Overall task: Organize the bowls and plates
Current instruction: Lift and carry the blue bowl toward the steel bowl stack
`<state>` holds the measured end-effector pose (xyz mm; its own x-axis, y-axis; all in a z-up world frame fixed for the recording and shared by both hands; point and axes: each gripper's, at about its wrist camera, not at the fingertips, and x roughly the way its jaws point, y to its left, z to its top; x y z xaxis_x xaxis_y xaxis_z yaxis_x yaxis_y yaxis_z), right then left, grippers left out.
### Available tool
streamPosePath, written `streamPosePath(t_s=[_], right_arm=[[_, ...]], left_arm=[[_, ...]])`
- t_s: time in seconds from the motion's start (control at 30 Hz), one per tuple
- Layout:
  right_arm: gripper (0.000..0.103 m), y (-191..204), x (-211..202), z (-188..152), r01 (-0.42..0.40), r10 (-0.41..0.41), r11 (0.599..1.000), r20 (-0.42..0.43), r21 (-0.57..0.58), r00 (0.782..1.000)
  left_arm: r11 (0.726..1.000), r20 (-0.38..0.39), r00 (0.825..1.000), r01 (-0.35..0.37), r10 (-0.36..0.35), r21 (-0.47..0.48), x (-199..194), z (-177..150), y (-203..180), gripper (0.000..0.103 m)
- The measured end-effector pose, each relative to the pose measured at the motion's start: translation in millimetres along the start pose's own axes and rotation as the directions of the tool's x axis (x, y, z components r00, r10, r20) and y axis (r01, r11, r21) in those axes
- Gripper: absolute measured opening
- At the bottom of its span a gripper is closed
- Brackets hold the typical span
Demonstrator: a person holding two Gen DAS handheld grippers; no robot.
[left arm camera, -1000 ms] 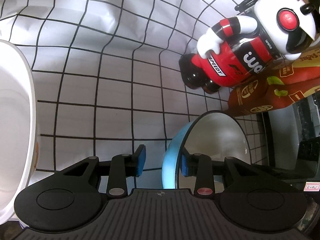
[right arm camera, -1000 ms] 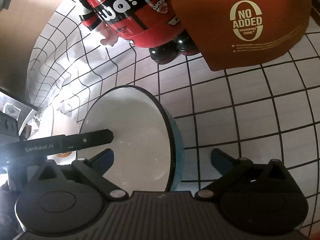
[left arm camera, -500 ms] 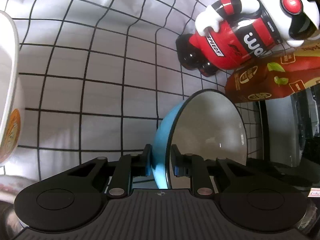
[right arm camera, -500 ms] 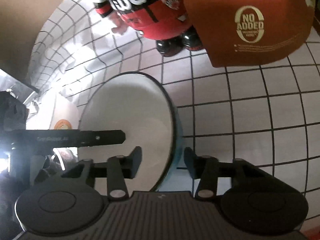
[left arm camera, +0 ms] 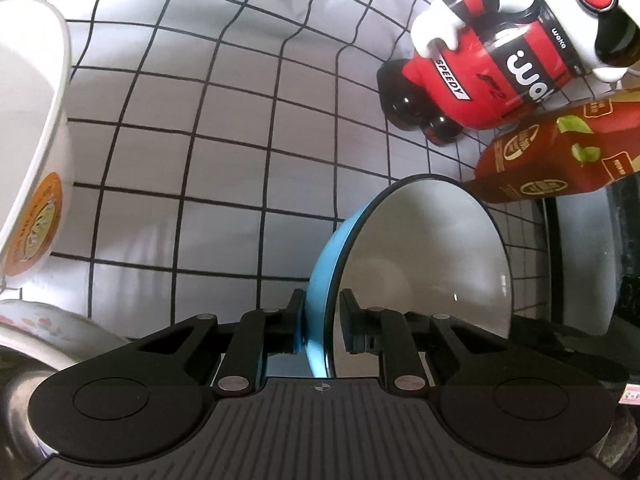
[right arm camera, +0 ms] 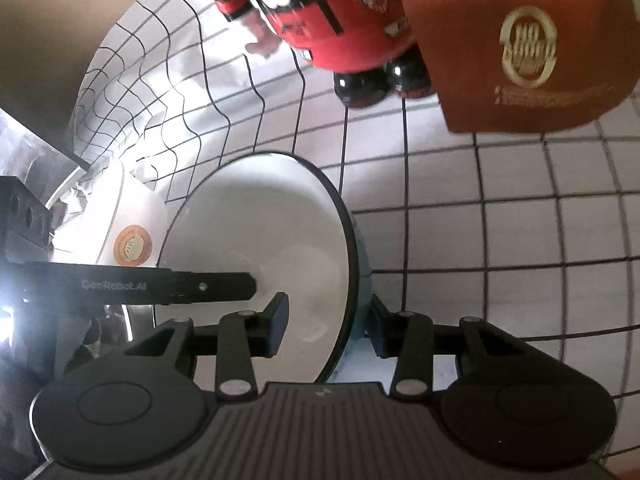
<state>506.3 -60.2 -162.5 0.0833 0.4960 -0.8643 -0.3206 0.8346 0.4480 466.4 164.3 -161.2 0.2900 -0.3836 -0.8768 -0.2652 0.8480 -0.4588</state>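
- Left tongs [left arm camera: 322, 326] pinching the bowl [left arm camera: 424, 256] rim, lower centre.
- Right tongs [right arm camera: 326, 322] straddling the opposite rim, parted, apparently not yet clamping.

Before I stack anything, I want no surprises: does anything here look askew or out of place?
The blue bowl stands tilted on edge rather than flat, its rim between the left gripper fingers. A toy robot and juice carton sit among the dishes.
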Motion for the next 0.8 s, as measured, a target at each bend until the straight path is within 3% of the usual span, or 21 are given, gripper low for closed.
streamPosePath(t_s=[0.17,0.3,0.4,0.53,0.63,0.8], right_arm=[[0.042,15,-17,-3,0.098,-0.092,0.993,0.085,-0.065,0.992],[0.042,30,-57,-9,0.104,-0.093,0.993,0.174,-0.056,0.98],[0.042,52,-94,-26,0.151,-0.128,0.986,0.267,-0.068,0.955],[0.042,75,-128,-61,0.188,-0.154,0.979,0.312,-0.081,0.938],[0.041,83,-138,-92,0.208,-0.177,0.975,0.31,-0.071,0.934],[0.041,82,-123,-136,0.231,-0.227,0.973,0.258,0.015,0.939]], left_arm=[[0.997,0.061,0.998,0.021,-0.025,0.068,-15,-4,-14,0.021],[0.988,0.11,0.991,0.061,-0.077,0.14,-44,-7,-30,0.022],[0.972,0.141,0.98,0.109,-0.141,0.21,-74,-16,-43,0.022],[0.947,0.118,0.971,0.169,-0.207,0.274,-109,-40,-48,0.023],[0.929,0.05,0.967,0.224,-0.249,0.296,-116,-64,-40,0.023],[0.926,-0.038,0.981,0.19,-0.188,0.326,-99,-109,-29,0.023]])
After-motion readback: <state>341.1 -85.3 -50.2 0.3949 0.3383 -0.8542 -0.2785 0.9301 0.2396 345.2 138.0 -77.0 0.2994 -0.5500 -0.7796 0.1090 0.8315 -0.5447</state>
